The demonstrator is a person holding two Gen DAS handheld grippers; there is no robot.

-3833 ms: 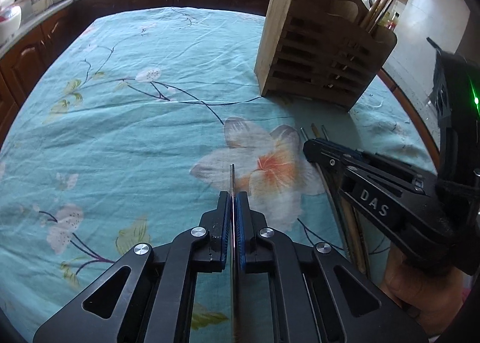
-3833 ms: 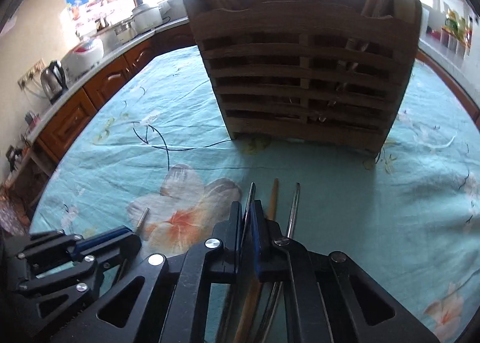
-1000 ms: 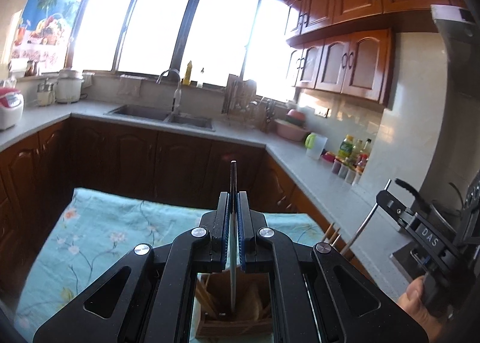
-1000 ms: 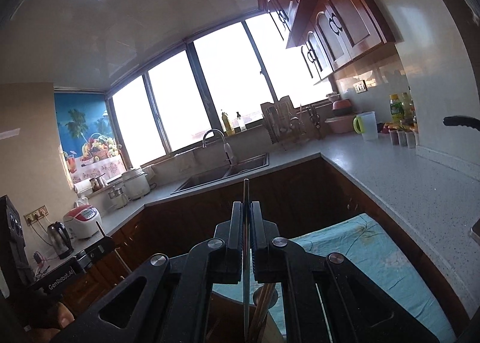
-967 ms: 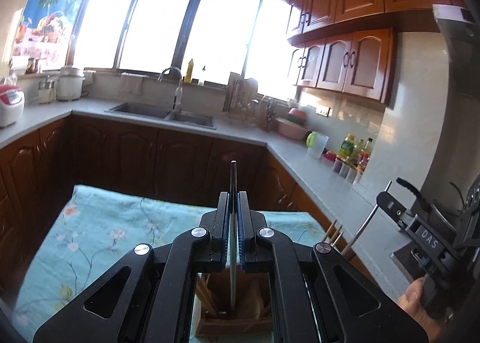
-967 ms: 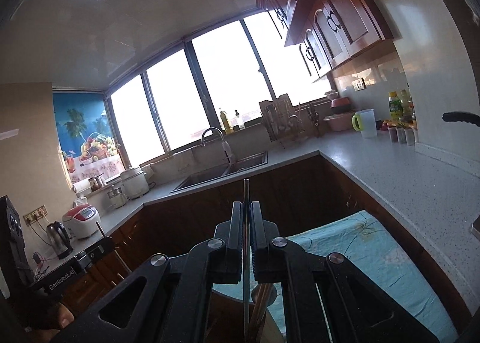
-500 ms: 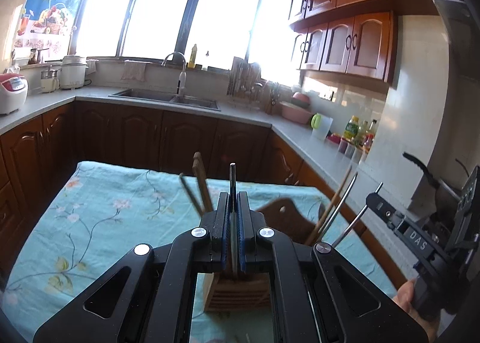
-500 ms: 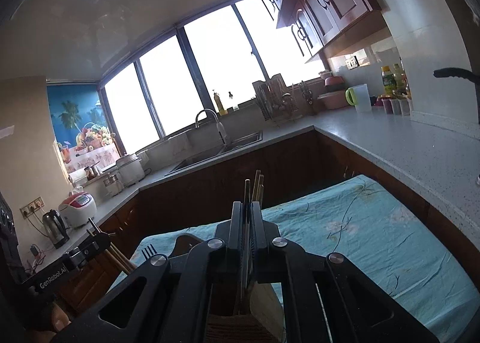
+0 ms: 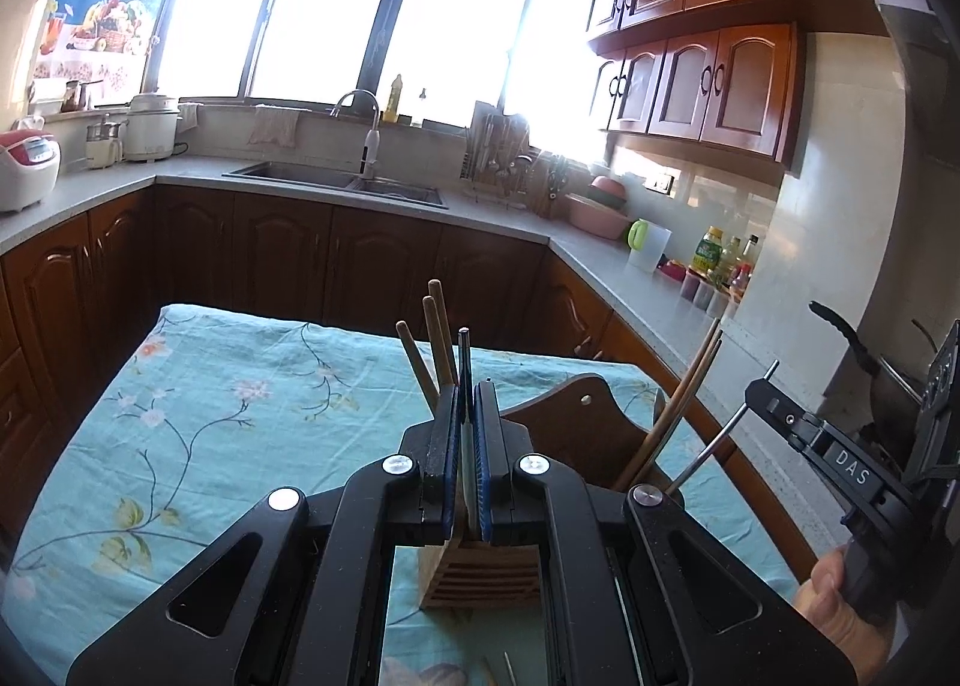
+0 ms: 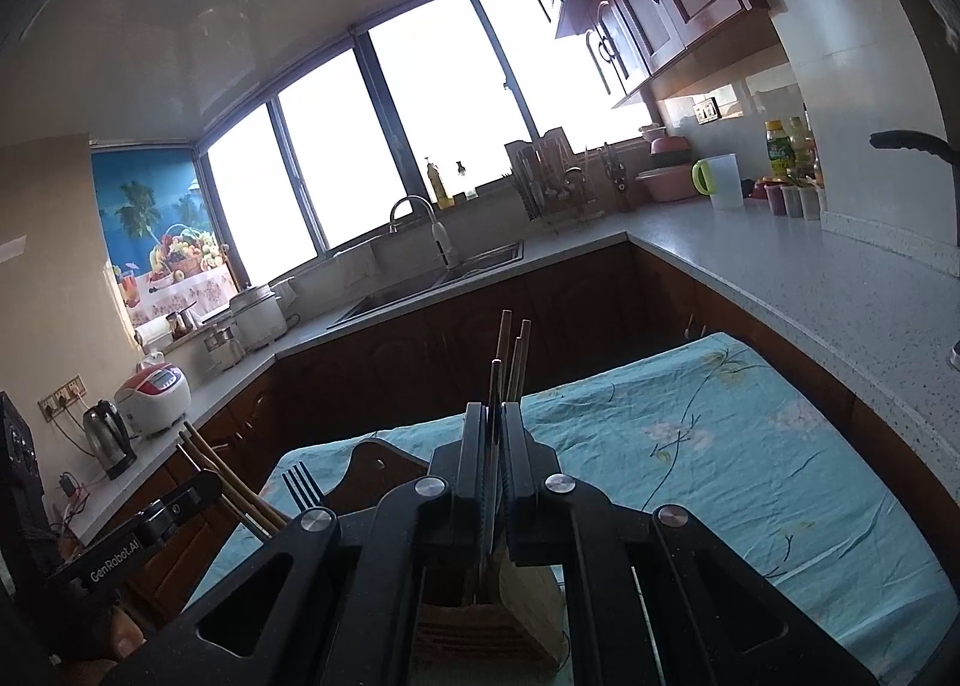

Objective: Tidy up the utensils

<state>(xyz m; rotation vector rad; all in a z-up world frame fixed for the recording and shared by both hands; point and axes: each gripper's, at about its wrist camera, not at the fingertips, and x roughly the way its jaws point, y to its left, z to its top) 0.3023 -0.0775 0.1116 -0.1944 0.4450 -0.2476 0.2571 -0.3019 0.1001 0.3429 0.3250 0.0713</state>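
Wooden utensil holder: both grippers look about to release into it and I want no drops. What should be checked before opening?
1. Left gripper shut on its thin utensil: ok.
2. Right gripper shut on its thin utensil: ok.
3. Wooden utensil holder upright on the floral tablecloth, below both grippers: ok.
4. Lower tips already inside a compartment: cannot tell, the fingers hide them.
5. Chopsticks already standing in the holder clear of the held utensils: cannot tell.

teal floral tablecloth (image 9: 198, 416); brown wooden holder (image 9: 480, 575); blue-padded black claw (image 9: 467, 449).
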